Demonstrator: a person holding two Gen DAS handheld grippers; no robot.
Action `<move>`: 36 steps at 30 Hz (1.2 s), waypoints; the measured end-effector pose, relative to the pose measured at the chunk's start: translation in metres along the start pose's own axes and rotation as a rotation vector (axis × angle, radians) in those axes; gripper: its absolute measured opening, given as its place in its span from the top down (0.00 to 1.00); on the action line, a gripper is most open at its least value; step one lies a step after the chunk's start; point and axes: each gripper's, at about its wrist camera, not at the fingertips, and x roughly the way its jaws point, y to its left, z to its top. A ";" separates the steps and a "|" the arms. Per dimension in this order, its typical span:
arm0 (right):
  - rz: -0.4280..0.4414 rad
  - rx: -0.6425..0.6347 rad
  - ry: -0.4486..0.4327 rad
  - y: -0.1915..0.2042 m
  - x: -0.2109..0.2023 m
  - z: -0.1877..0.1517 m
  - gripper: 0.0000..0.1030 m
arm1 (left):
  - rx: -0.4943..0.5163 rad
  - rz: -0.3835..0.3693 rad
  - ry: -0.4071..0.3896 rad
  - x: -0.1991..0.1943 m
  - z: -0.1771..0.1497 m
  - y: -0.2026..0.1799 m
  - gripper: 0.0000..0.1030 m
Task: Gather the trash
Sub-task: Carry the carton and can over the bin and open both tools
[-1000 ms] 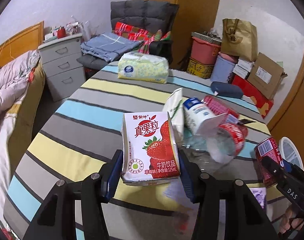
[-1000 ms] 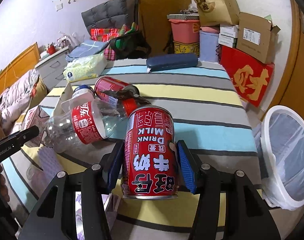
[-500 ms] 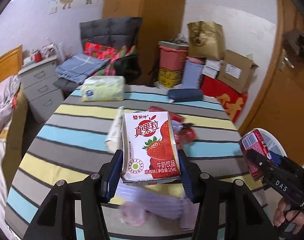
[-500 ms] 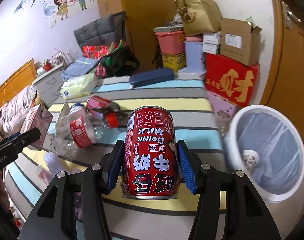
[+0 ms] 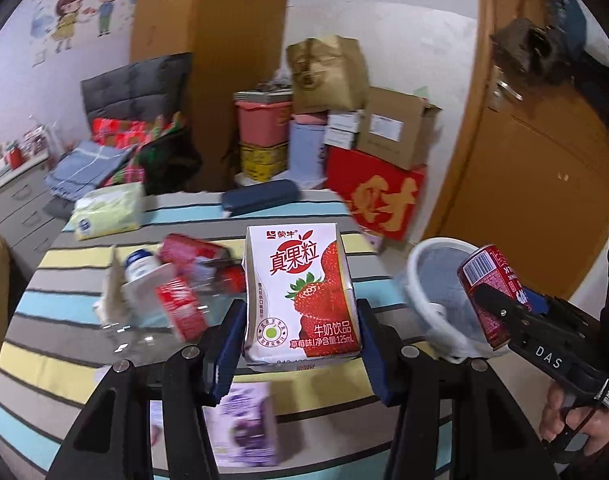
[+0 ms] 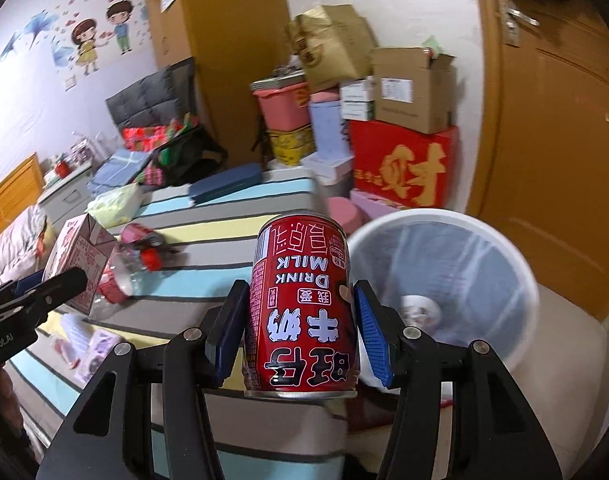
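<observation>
In the left wrist view, the left gripper [image 5: 300, 328] is closed on a strawberry milk carton [image 5: 302, 294], its blue pads [image 5: 228, 344] pressed against the carton's two sides so that it stands upright between them, lifted above a striped table [image 5: 72, 268]. On the table behind it lies a loose heap of trash: a crushed clear plastic bottle [image 5: 172, 304] with a red label, a white jar with a blue cap [image 5: 138, 270] and a flattened red can [image 5: 188, 246]. A purple wrapper [image 5: 244, 428] lies on the stripes just below the carton, blurred. Farther back rest a pack of tissues [image 5: 108, 216] and a dark blue case [image 5: 260, 198]. At the right edge, a person's hand [image 5: 576, 428] holds the right gripper [image 5: 500, 304], which carries a red milk can [image 5: 490, 288] in front of a white bin [image 5: 436, 280] that stands beside the table. In the right wrist view, the right gripper [image 6: 300, 328] is clamped on the red milk can [image 6: 300, 308], upside down by its lettering, both pads flat on its sides. The can hangs near the table's corner, just left of the bin [image 6: 504, 248], which has a clear liner and a small white object at the bottom. At the left edge, the left gripper [image 6: 60, 286] holds the carton [image 6: 82, 260] over the table.
</observation>
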 end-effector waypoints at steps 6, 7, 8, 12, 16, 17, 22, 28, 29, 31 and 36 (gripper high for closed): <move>-0.063 0.040 -0.011 -0.037 -0.009 0.000 0.47 | 0.052 -0.075 0.016 0.013 0.005 -0.051 0.48; -0.072 0.047 -0.013 -0.042 -0.011 0.000 0.47 | 0.060 -0.088 0.020 0.015 0.005 -0.057 0.48; -0.081 0.054 -0.012 -0.048 -0.011 0.000 0.47 | 0.073 -0.103 0.024 0.019 0.005 -0.067 0.48; -0.113 0.075 0.007 -0.068 -0.007 -0.001 0.47 | 0.098 -0.140 0.040 0.032 0.005 -0.095 0.48; -0.127 0.088 0.036 -0.084 0.001 -0.003 0.47 | 0.129 -0.173 0.067 0.048 0.006 -0.119 0.48; -0.129 0.088 0.043 -0.086 0.004 -0.004 0.47 | 0.136 -0.181 0.078 0.053 0.005 -0.125 0.48; -0.145 0.090 0.090 -0.099 0.016 -0.007 0.47 | 0.155 -0.202 0.118 0.076 0.003 -0.148 0.48; -0.159 0.086 0.141 -0.113 0.030 -0.010 0.47 | 0.184 -0.214 0.172 0.107 0.003 -0.170 0.48; -0.162 0.088 0.148 -0.115 0.031 -0.010 0.47 | 0.196 -0.213 0.174 0.110 0.002 -0.175 0.48; -0.168 0.085 0.151 -0.119 0.033 -0.008 0.47 | 0.197 -0.211 0.175 0.115 0.003 -0.179 0.48; -0.171 0.083 0.176 -0.124 0.041 -0.006 0.47 | 0.181 -0.226 0.202 0.130 0.005 -0.181 0.47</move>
